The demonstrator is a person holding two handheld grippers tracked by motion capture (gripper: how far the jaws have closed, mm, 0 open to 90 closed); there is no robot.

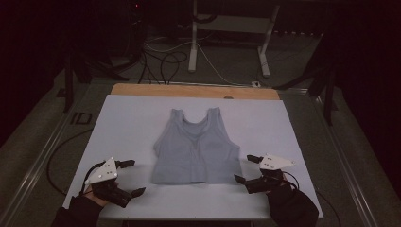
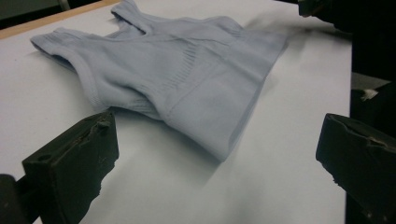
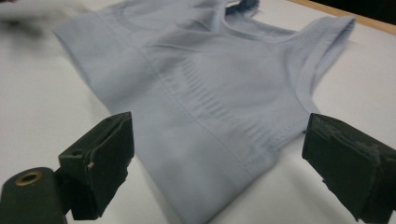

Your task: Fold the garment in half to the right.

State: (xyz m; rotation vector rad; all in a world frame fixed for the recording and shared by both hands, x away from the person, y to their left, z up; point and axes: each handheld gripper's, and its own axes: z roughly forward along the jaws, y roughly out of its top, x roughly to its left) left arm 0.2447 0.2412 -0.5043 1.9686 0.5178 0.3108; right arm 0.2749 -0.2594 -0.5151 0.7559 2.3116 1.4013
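A pale blue sleeveless top [image 1: 196, 149] lies flat in the middle of the white table cover [image 1: 127, 123], its straps pointing away from me. My left gripper [image 1: 134, 178] rests open just left of the hem's lower left corner, not touching the cloth. In the left gripper view the top [image 2: 187, 79] spreads ahead of the wide-apart jaws. My right gripper [image 1: 245, 168] stands open by the top's lower right side. In the right gripper view the top [image 3: 210, 93] lies between and beyond the two jaws, its armhole edge near the right one.
The wooden table edge [image 1: 194, 91] shows past the white cover at the far side. Beyond it stand white desk legs [image 1: 193, 42] and loose cables [image 1: 165, 61] on the dark floor. Metal rails [image 1: 42, 156] run along both sides of the table.
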